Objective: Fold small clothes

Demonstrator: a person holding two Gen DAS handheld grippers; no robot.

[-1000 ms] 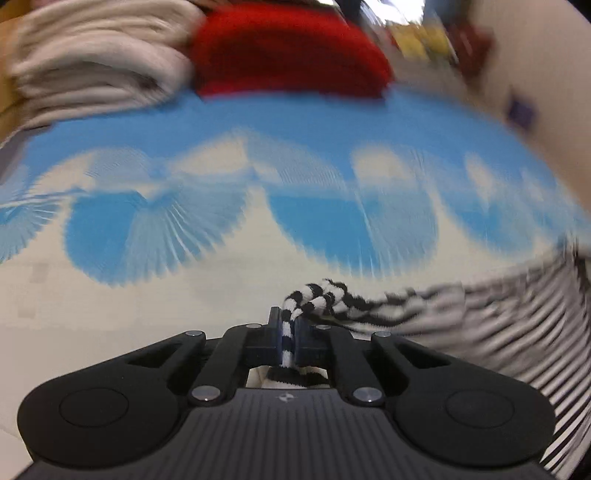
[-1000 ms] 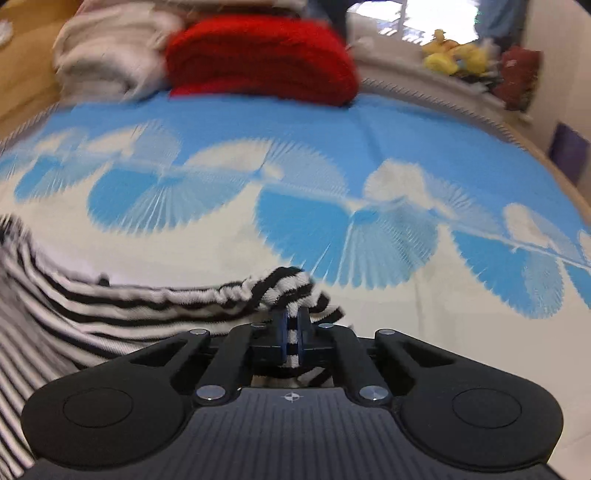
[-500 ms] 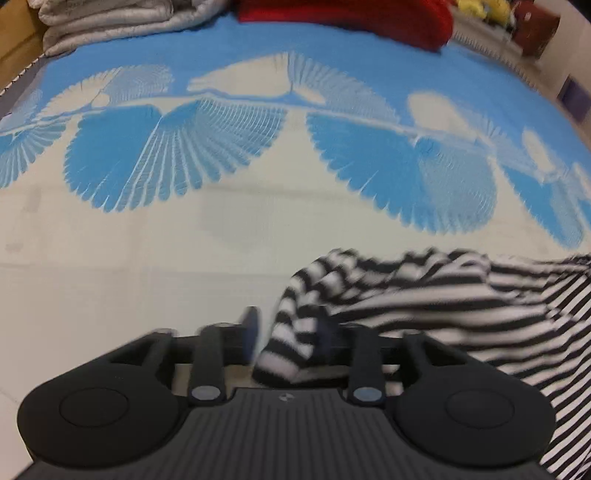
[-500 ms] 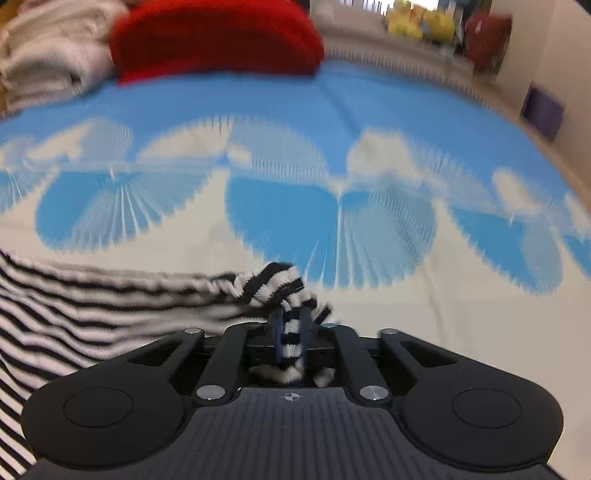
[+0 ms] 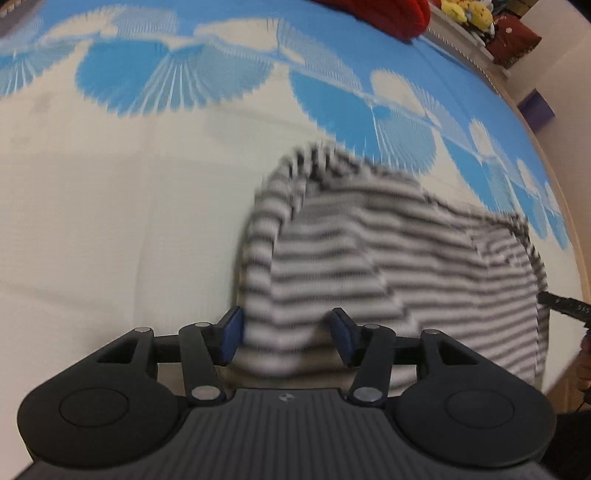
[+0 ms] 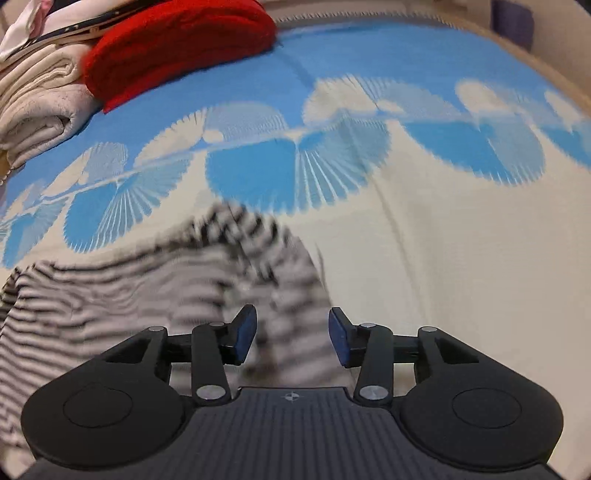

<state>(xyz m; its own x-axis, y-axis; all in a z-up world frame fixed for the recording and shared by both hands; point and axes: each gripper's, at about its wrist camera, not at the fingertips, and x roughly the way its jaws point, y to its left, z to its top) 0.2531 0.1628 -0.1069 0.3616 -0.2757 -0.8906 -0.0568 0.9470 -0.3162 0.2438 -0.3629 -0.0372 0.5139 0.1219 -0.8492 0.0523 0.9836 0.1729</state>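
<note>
A black-and-white striped garment (image 5: 388, 258) lies on a blue and cream patterned sheet (image 5: 110, 203); it is motion-blurred. My left gripper (image 5: 286, 334) is open, its blue pads apart just above the garment's near left edge, holding nothing. In the right wrist view the same garment (image 6: 147, 295) spreads to the left. My right gripper (image 6: 291, 334) is open above the garment's right edge, holding nothing. The tip of the other gripper (image 5: 565, 304) shows at the right edge of the left wrist view.
A red folded blanket (image 6: 177, 48) and a cream folded blanket (image 6: 37, 107) lie at the far end of the sheet (image 6: 461, 277). Yellow soft toys (image 5: 469, 14) and a dark red cushion (image 5: 513, 40) sit beyond the bed's far right edge.
Both grippers have let go of the striped garment and opened. The garment has dropped onto the sheet, and both grippers have pulled back and up from it.
</note>
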